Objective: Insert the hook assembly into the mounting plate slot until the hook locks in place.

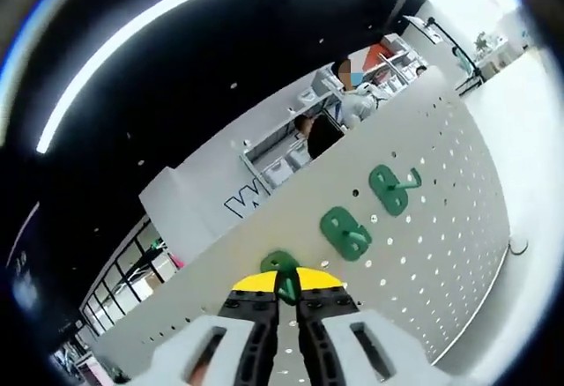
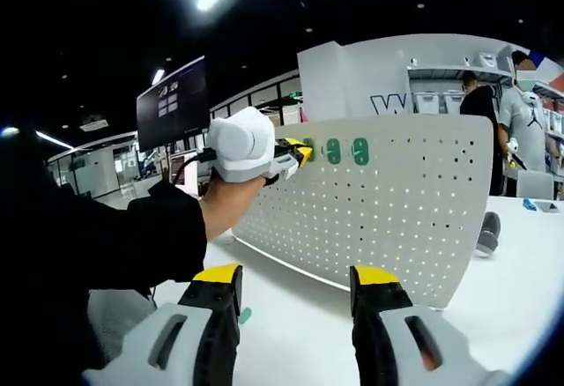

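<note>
Left hand-held gripper (image 1: 284,302): jaws clenched on a green hook (image 1: 282,273), which sits at their tips against the board (image 1: 441,210); held narrow, probably so the hook can be steered square into a slot. In the right gripper view it shows at (image 2: 295,152), carried by a hand (image 2: 231,196) up at the board's top edge.
Hook: pinched by its lower part, head forward and touching or just off the board face; whether it has seated cannot be told.
Board: white perforated plate standing upright on the desk (image 2: 291,333), its holes serving as the mounting slots.
Mounted hooks: two more green ones (image 1: 345,232) and (image 1: 392,188) already hang in the same row to the right, so the held hook likely goes beside them, keeping the line.
Right hand-held gripper (image 2: 295,289): jaws spread, grasping nothing, held back low over the desk; likely kept clear so board and hooks stay in sight.
Background: people at shelves behind the board, well apart from the work.
</note>
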